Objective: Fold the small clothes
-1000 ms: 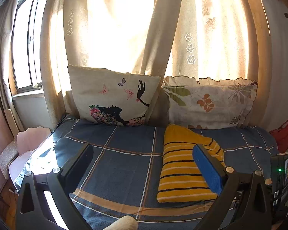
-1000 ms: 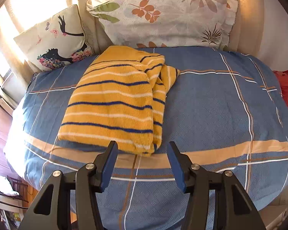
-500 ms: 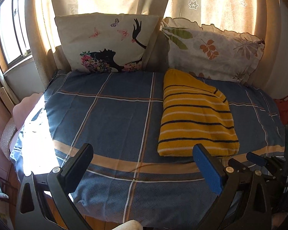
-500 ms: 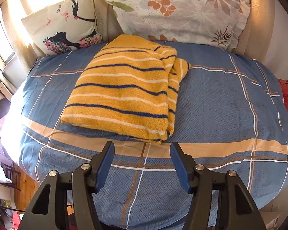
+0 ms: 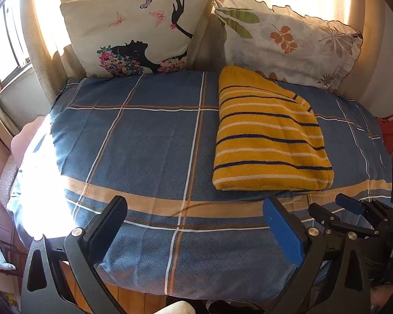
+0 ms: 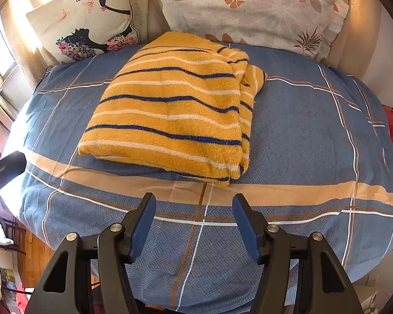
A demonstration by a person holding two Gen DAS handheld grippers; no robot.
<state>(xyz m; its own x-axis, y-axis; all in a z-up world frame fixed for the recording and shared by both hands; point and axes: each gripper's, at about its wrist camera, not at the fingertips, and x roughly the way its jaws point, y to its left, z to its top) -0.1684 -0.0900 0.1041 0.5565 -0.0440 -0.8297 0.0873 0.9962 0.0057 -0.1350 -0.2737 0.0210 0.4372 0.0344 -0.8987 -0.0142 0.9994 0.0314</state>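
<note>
A bed covered with a blue plaid sheet crossed by tan and white stripes (image 5: pixel 149 141) fills most of both views. Two cushions lean against the sunlit curtains at the top of the frame: a cream square pillow printed with a black silhouette and flowers (image 5: pixel 133 31) at upper left, and a white ruffled pillow with leaf prints (image 5: pixel 288 41) at upper right. The folded mustard-yellow terry garment with navy and white stripes (image 6: pixel 175 107) lies flat on the bed, centre-right in the left view, its far end touching the leaf pillow. The left hand-held gripper (image 5: pixel 196 219) is spread wide over the near bed edge, holding nothing. The right hand-held gripper (image 6: pixel 194 216) is moderately parted, empty, just short of the garment.
</note>
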